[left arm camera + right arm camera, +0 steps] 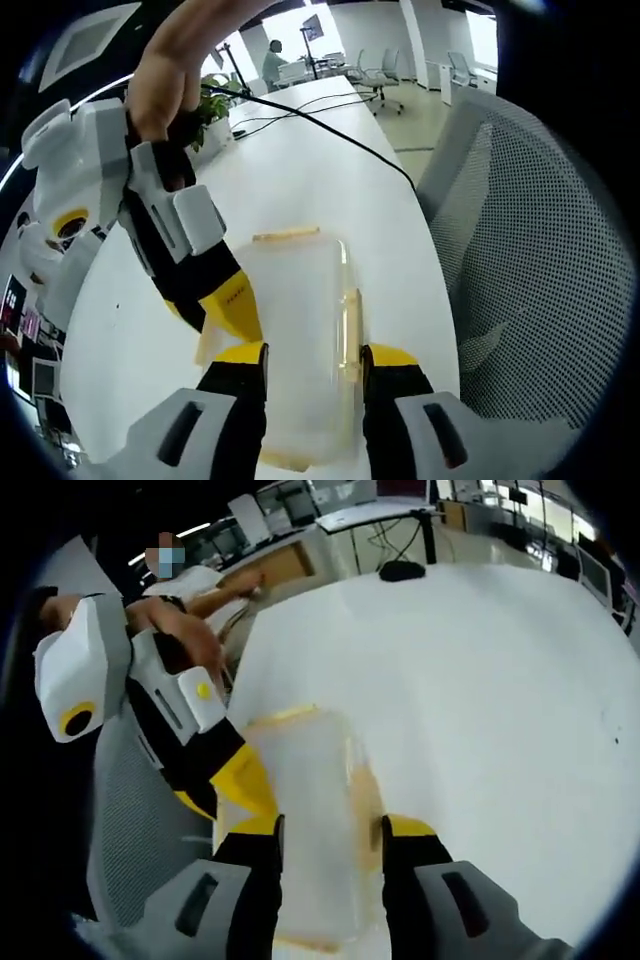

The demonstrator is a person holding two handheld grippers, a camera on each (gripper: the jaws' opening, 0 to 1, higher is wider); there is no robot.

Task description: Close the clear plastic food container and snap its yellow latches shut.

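two grippers flank clear container [300,330]; no legible writing visible.

We see the clear plastic food container [298,330] lying flat on the white table, lid on, long axis running away from the left gripper view. Its frosted walls look empty. Yellow latches [351,330] sit along its edges; one pale latch [287,715] marks the far end.
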